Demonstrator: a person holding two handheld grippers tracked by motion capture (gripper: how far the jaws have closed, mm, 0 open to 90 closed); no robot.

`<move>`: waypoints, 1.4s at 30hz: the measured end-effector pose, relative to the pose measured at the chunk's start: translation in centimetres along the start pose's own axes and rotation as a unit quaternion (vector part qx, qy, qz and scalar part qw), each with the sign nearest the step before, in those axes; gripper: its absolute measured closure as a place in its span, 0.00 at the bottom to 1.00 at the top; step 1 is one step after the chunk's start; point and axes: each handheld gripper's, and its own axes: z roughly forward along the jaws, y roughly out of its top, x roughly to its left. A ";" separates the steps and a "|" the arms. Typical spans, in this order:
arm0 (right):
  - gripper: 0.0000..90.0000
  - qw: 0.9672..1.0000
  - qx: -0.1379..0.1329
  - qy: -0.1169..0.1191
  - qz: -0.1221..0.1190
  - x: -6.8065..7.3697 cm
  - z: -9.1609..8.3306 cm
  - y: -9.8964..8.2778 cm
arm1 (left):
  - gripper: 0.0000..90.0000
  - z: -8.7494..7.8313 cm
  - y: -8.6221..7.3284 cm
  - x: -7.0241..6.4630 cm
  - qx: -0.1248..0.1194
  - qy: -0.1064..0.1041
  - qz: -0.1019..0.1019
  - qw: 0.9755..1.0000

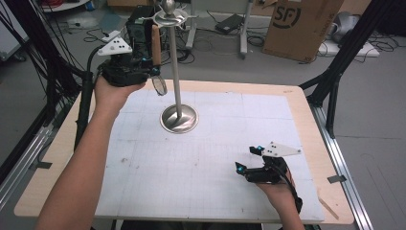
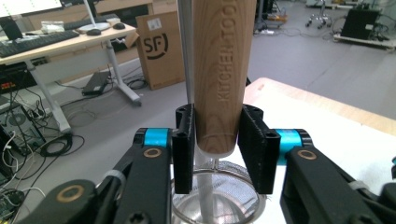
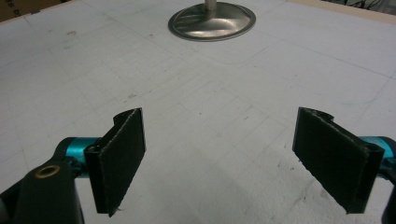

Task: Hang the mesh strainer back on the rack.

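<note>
L claw (image 2: 217, 149) pinching strainer handle (image 2: 223, 70) beside stand pole (image 1: 175, 67); R claw (image 3: 224, 161) spread over bare mat (image 1: 206, 163)

One metal stand (image 1: 178, 117), one wooden-handled strainer (image 1: 156, 52), two grippers, one cardboard box (image 1: 300, 24), one table (image 1: 57, 143).

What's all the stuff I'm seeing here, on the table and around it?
Strainer with wooden handle: one, light wood and metal mesh, held upright at the stand's top, far left of the table.
Metal stand: one, silver, round base on the mat, tall pole with hooks on top.
Mat: one, white with a faint grid, covering the table.
Table: one, pale wood.
Cardboard box: one, brown, on the floor behind the table.
Desk with keyboard: one, background.
Left tool: one, black, shut on the handle.
Right tool: one, black, jaws open above the mat.
</note>
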 end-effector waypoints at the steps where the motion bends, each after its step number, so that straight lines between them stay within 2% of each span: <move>1: 0.18 1.000 0.000 -0.001 -0.002 0.0 0.0 0.0 | 0.70 -0.1 0.0 0.0 -0.001 0.002 0.000 1.000; 4: 0.18 1.000 -0.001 -0.001 -0.001 0.0 0.0 0.0 | 0.64 -0.4 0.1 0.1 -0.002 0.002 -0.007 1.000; 12: 0.18 1.000 0.001 0.001 -0.004 0.1 0.0 0.0 | 0.57 -1.3 -0.5 -0.2 0.006 -0.004 -0.004 1.000; 18: 0.18 1.000 0.001 0.002 -0.008 0.3 0.1 0.1 | 0.52 -2.3 -1.4 -0.4 0.009 -0.011 -0.006 1.000; 22: 0.18 1.000 0.002 0.004 -0.007 0.5 0.2 0.1 | 0.46 -3.0 -2.3 -0.7 0.017 -0.017 0.003 1.000; 26: 0.18 1.000 0.002 0.003 -0.011 0.5 0.2 0.1 | 0.44 -3.4 -3.1 -0.8 0.011 -0.021 -0.004 1.000; 34: 0.18 1.000 0.002 0.004 -0.008 0.6 0.2 0.1 | 0.40 -3.8 -4.5 -1.0 0.011 -0.028 -0.011 0.999; 42: 0.18 1.000 0.001 0.003 -0.008 0.5 0.1 0.2 | 0.34 -3.9 -6.0 -2.0 0.018 -0.039 -0.010 0.999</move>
